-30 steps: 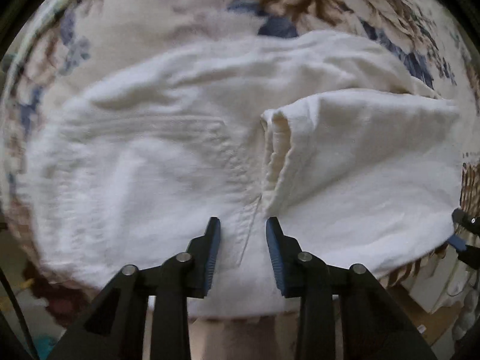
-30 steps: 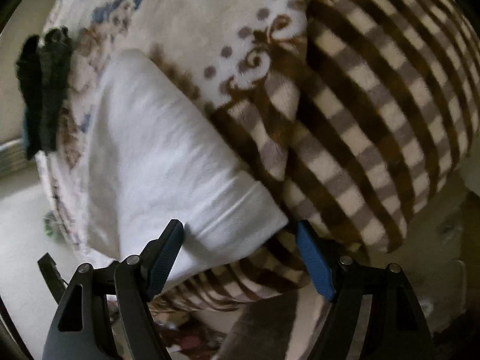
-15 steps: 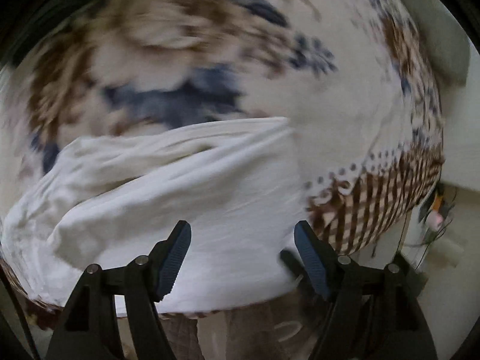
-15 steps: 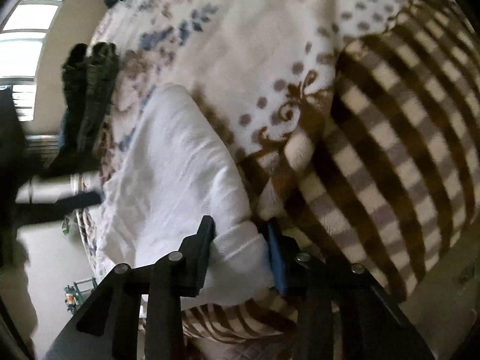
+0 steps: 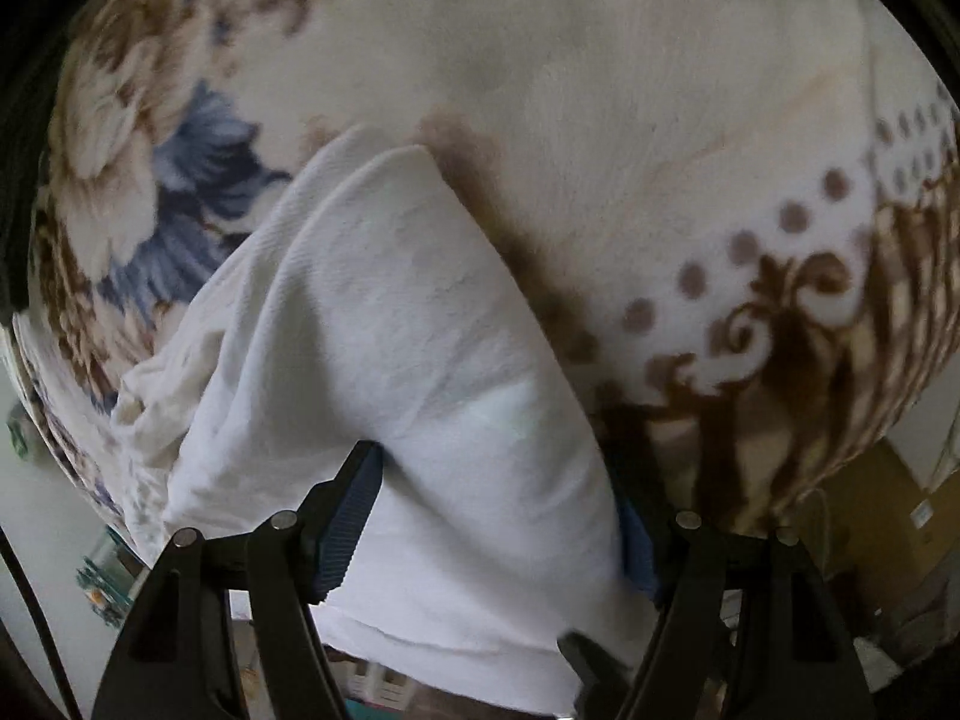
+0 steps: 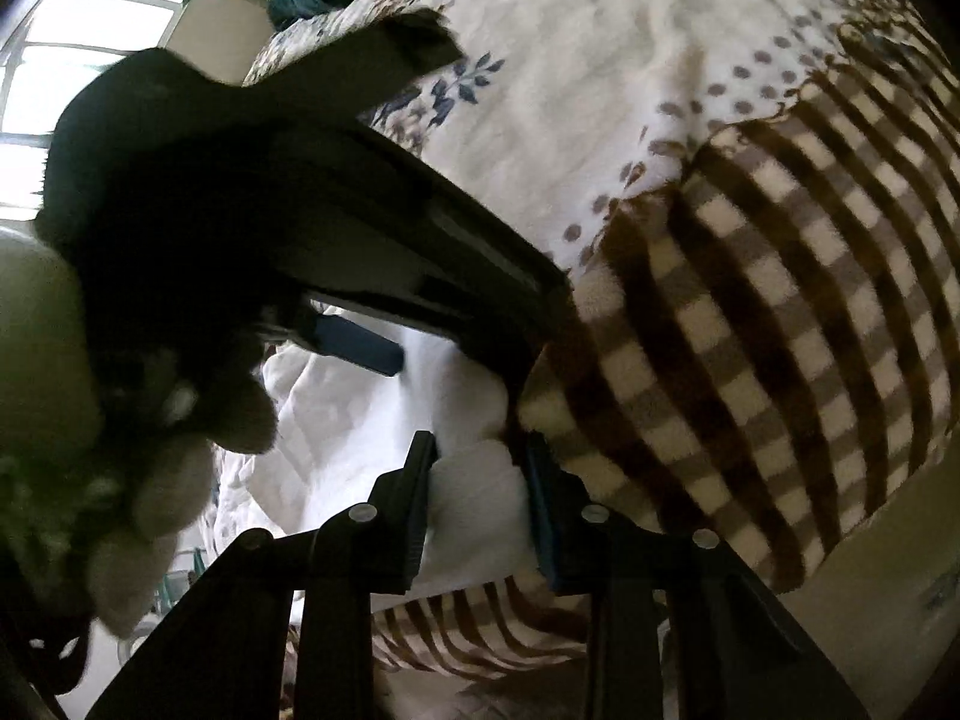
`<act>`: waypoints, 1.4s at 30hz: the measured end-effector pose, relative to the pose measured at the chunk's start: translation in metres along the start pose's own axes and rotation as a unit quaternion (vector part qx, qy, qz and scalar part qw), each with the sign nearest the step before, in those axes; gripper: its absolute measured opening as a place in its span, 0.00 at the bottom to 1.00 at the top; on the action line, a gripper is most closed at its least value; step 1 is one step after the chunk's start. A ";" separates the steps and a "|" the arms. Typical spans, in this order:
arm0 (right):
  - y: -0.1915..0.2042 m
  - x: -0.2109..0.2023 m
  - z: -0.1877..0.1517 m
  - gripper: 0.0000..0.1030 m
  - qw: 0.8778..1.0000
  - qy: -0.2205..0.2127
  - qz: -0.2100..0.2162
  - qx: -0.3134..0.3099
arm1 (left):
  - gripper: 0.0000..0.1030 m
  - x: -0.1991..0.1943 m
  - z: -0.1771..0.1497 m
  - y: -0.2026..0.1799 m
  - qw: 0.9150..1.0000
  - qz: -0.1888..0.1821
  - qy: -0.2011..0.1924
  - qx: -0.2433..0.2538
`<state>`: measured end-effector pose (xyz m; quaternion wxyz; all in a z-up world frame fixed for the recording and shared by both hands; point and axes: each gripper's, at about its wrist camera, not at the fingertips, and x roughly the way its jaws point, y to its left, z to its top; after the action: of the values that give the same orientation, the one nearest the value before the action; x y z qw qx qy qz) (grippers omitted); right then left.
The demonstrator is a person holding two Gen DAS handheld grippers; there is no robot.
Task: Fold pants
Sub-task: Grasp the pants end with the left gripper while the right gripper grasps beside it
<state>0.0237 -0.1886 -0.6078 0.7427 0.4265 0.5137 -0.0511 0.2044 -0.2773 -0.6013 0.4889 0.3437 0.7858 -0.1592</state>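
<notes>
White pants [image 5: 390,324] lie folded on a patterned blanket [image 5: 660,120]. In the left wrist view my left gripper [image 5: 498,516] is open, with its fingers either side of the near end of the folded pants. In the right wrist view my right gripper [image 6: 483,510] is shut on a thick fold of the white pants [image 6: 474,516] at the blanket's edge. The left gripper's body [image 6: 270,228] fills the left of the right wrist view and hides most of the pants there.
The blanket has a floral part [image 5: 138,168] and a brown checked part [image 6: 780,312]. A gloved hand [image 6: 120,480] holds the left gripper. A window [image 6: 78,60] is at the far left. A cardboard box [image 5: 870,510] and floor clutter lie beyond the bed's edge.
My left gripper opened, swung right along the pants and now straddles their end. My right gripper closed on the pants' hem fold. The left gripper came into the right wrist view.
</notes>
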 end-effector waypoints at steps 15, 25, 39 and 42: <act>-0.078 -0.009 0.043 0.47 0.950 0.154 0.189 0.197 | 0.12 -0.047 -0.067 0.060 0.992 -0.072 -0.103 -0.014; -0.066 0.076 0.044 0.47 0.843 0.325 0.312 0.293 | 0.12 -0.057 -0.105 0.116 0.985 -0.119 -0.117 -0.047; -0.014 0.016 0.074 0.36 0.946 0.297 0.126 0.021 | 0.12 -0.054 -0.116 0.130 0.980 -0.143 -0.125 -0.062; 0.005 0.002 0.092 0.36 0.950 0.272 0.156 0.011 | 0.12 -0.055 -0.117 0.132 0.979 -0.151 -0.123 -0.066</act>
<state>0.0935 -0.2480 -0.5969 0.5690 0.5068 0.6227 0.1779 0.2350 -0.1351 -0.4868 0.5739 0.1653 0.7713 -0.2200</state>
